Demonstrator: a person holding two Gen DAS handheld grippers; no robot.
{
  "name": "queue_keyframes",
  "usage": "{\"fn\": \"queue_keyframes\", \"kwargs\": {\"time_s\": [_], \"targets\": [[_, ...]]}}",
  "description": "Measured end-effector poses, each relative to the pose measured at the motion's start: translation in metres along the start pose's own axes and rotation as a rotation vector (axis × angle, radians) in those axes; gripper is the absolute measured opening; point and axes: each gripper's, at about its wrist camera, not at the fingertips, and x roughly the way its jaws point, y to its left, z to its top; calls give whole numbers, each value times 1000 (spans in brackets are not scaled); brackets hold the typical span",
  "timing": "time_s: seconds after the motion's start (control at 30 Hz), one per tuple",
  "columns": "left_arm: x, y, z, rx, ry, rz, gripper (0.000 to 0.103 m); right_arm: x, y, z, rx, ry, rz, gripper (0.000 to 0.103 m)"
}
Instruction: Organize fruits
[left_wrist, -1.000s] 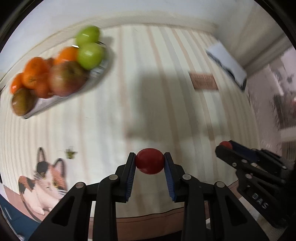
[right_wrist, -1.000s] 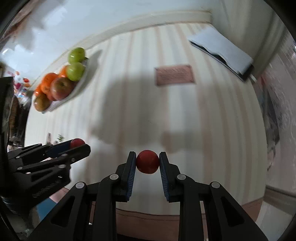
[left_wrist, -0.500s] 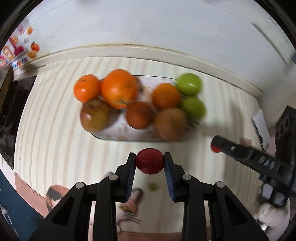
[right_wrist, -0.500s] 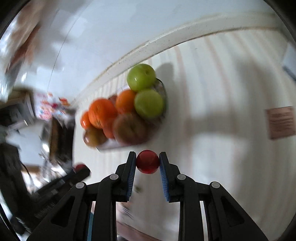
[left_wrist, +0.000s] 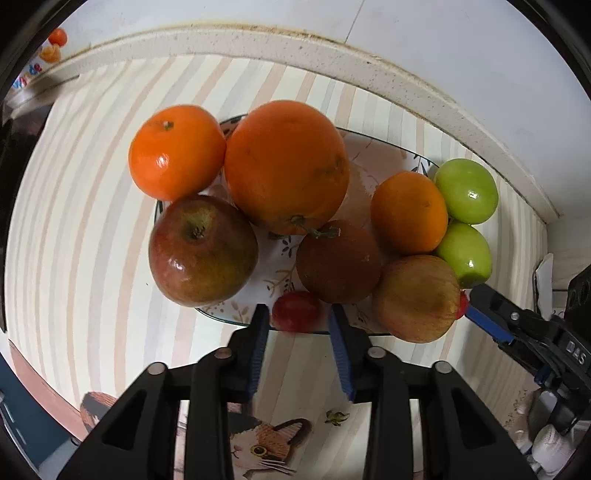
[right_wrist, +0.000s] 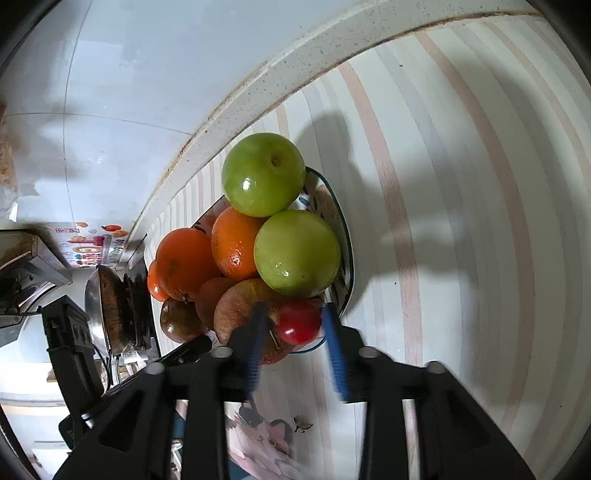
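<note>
A patterned plate (left_wrist: 384, 155) on the striped counter holds oranges, apples and two green fruits (left_wrist: 466, 191). In the left wrist view my left gripper (left_wrist: 297, 319) is open at the plate's near rim, and a small red fruit (left_wrist: 295, 311) lies loose between its fingers on the plate. In the right wrist view my right gripper (right_wrist: 293, 325) is open over the plate's (right_wrist: 345, 236) near edge, with another small red fruit (right_wrist: 298, 322) between its blurred fingers, resting against an apple (right_wrist: 240, 314). The right gripper (left_wrist: 480, 302) also shows at the right of the left wrist view.
A raised stone ledge (left_wrist: 332, 48) and tiled wall run behind the plate. A cat-print mat (left_wrist: 266, 446) lies at the counter's near edge. A stove with a pan (right_wrist: 107, 299) stands to the left in the right wrist view.
Both grippers moved in to the fruit plate and opened. Each small red fruit, gripped before, now sits free between the spread fingers at the plate's edge.
</note>
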Motion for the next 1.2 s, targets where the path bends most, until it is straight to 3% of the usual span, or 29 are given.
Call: {"fn": "queue_keyframes", "kwargs": {"time_s": [0.03,0.07,0.13,0.23,0.47,0.53,0.63,0.87,1.2], "targets": [[0,0,1,-4,-4,-8,40,-3,0,0,-3,-2,1,67],[-1,0,0,-5,-11,-8,46,-4,1,0,-7,-1,2,68],[-6,0,-2,-4,-27,-5,72,-6,3,0,-17,-1,-12,76],[-14,-1,-7,4,-49,10,87,-14,6,-1,-47,-1,-35,91],[-35,3,-39,-11,-125,90,89,-40,40,-21,-296,-69,-265,95],[-41,3,-50,-28,-146,110,95,-48,50,-32,-384,-97,-333,96],[-50,-1,-62,-42,-197,155,96,-59,57,-47,-475,-131,-388,97],[-77,-11,-83,-63,-285,203,96,-81,77,-74,-600,-197,-439,98],[-142,-27,-126,-43,-417,217,96,-146,98,-115,-647,-301,-419,98]]}}
